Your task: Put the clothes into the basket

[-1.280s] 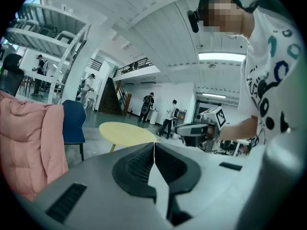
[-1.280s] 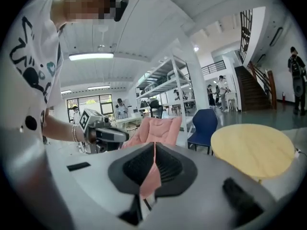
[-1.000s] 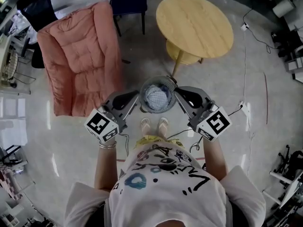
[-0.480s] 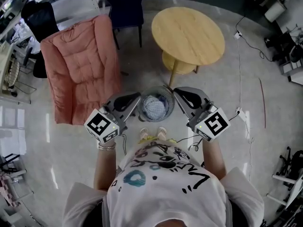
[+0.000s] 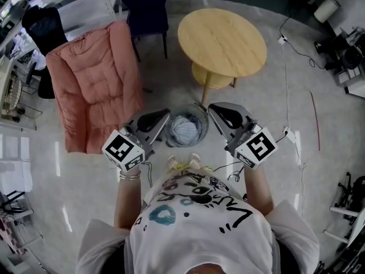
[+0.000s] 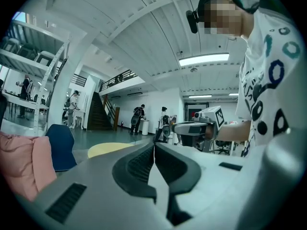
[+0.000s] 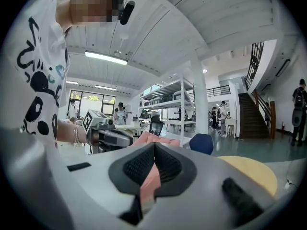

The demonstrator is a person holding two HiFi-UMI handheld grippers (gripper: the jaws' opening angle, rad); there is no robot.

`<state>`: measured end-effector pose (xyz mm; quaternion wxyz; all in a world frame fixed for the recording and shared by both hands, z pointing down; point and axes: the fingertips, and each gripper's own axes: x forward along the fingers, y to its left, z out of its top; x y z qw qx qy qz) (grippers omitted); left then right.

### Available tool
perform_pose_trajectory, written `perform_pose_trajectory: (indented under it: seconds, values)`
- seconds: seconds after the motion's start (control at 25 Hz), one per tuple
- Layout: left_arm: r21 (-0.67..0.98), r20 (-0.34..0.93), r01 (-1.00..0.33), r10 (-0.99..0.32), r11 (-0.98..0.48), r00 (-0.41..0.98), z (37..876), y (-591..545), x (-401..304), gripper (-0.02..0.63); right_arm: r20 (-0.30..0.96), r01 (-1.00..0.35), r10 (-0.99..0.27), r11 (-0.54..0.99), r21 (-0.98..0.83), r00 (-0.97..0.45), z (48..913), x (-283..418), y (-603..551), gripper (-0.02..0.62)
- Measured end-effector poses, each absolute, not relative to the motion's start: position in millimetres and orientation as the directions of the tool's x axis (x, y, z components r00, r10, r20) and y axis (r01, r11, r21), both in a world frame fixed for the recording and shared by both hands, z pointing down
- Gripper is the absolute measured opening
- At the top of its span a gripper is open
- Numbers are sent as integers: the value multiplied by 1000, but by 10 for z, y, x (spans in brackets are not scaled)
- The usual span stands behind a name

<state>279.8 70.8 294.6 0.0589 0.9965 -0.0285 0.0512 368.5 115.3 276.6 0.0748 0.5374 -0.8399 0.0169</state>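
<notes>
Both grippers have been raised slightly from the basket [image 5: 199, 119] since a second ago, and the basket is now seen a little smaller and further up in the head view, with the round table [image 5: 222, 39] drifted leftward beyond it. The clothes [image 5: 185, 128] are found inside the basket, bundled as a pale blue-and-white heap that fills most of it; no other garment can be made out on the floor around the basket.

Such cloth is judged to be light, soft and limp: it would sag and trail when lifted, so a raised fold near the middle of the heap would best be pinched, deep enough that it is not slipped out of. Little force is needed and nothing is fragile.

The left gripper [image 5: 166, 115] is held just to the left of the basket and the right gripper [image 5: 211, 107] just to its right, both above it. Each is clenched fully, pad against pad, and nothing is gripped. The pink seen through the right one's lower gap is judged to be the armchair [image 5: 94, 84], well beyond the basket.
</notes>
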Motion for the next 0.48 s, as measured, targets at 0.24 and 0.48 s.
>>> perform_pose_trajectory:
  seconds: [0.24, 0.48]
  values:
    - [116, 108, -51, -38, -992, 993, 2964, 725, 2819, 18, 146, -905, -900, 422, 49, -412, 2789, 3673, 1131, 28]
    - [109, 115, -59, -46, -992, 992, 2955, 698, 2844, 18, 127, -904, -899, 426, 32, -419, 2779, 3698, 1128, 28]
